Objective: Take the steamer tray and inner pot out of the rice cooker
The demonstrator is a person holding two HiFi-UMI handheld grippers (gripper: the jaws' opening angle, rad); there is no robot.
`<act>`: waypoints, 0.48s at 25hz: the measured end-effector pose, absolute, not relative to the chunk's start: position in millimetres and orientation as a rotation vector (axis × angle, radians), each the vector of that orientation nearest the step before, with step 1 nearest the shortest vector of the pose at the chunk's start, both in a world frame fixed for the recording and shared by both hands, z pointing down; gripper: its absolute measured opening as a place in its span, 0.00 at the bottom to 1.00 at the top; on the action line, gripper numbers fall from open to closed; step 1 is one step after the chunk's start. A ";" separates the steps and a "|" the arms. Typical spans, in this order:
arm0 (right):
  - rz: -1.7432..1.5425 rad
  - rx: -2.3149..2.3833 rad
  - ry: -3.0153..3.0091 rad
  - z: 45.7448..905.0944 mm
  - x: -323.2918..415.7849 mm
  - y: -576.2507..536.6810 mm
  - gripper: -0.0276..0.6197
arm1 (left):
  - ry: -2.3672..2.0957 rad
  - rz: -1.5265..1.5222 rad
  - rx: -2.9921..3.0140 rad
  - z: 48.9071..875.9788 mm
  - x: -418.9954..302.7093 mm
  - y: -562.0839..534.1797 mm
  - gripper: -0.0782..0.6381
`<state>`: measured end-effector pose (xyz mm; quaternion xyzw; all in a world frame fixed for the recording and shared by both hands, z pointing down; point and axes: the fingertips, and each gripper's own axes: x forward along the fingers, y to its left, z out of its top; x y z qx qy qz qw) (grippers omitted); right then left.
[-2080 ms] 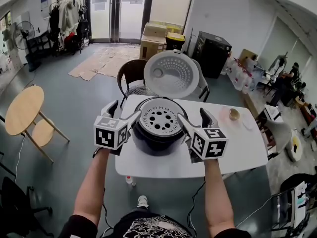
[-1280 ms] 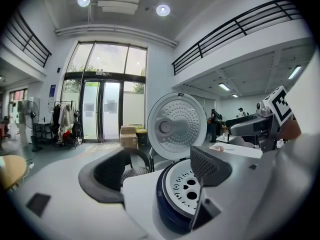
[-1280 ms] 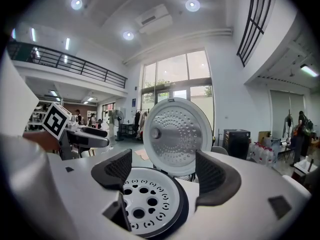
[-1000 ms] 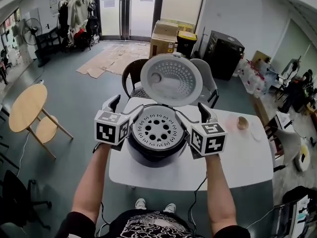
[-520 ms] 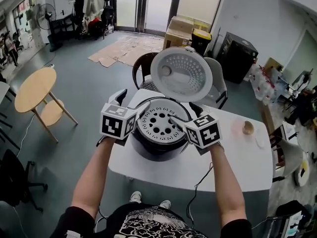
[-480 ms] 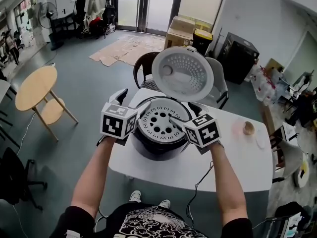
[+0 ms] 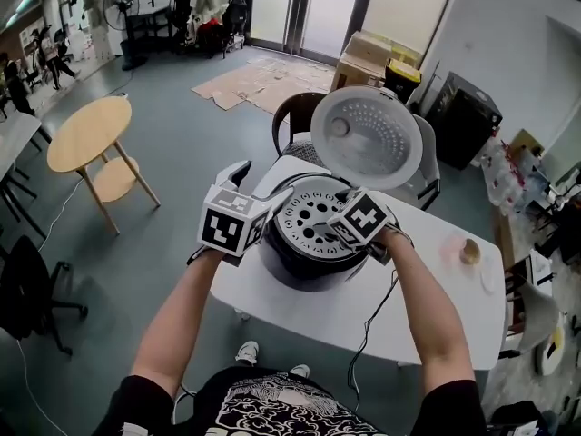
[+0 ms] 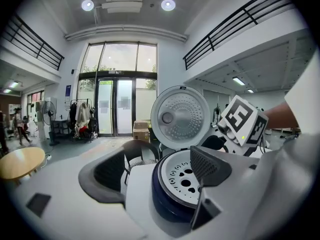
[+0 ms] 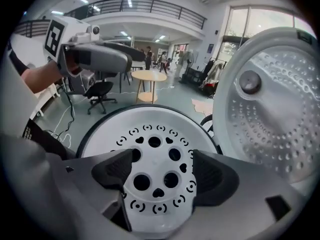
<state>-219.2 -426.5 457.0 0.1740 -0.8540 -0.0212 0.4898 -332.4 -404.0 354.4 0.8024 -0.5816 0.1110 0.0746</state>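
Observation:
The dark rice cooker (image 7: 304, 263) stands on a white table, its lid (image 7: 365, 136) swung up at the back. The white perforated steamer tray (image 7: 311, 218) sits in the cooker's mouth. My left gripper (image 7: 259, 187) is open at the cooker's left rim; in the left gripper view (image 8: 160, 173) its right finger overlaps the tray (image 8: 181, 176). My right gripper (image 7: 343, 229) hangs over the tray's right side. In the right gripper view (image 9: 162, 171) its jaws stand open just above the tray (image 9: 150, 146), holding nothing. The inner pot is hidden under the tray.
The white table (image 7: 436, 312) extends to the right, with a small brown object (image 7: 469, 251) near its far edge. A dark chair (image 7: 295, 121) stands behind the cooker. A power cable (image 7: 368, 334) hangs off the front edge. A round wooden table (image 7: 89, 134) stands at left.
My right gripper has moved inward from the cooker's right side to over the tray. The left gripper stays at the left rim. The head view has shifted, so the cooker sits further right.

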 end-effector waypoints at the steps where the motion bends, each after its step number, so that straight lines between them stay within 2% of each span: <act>1: -0.055 0.406 -2.052 461.7 -220.7 -427.7 0.65 | -1.752 0.331 2.403 353.3 -335.0 -401.7 0.66; 12: 0.037 0.204 -1.937 484.2 -234.5 -425.8 0.64 | -1.808 0.387 2.368 347.9 -338.1 -382.2 0.66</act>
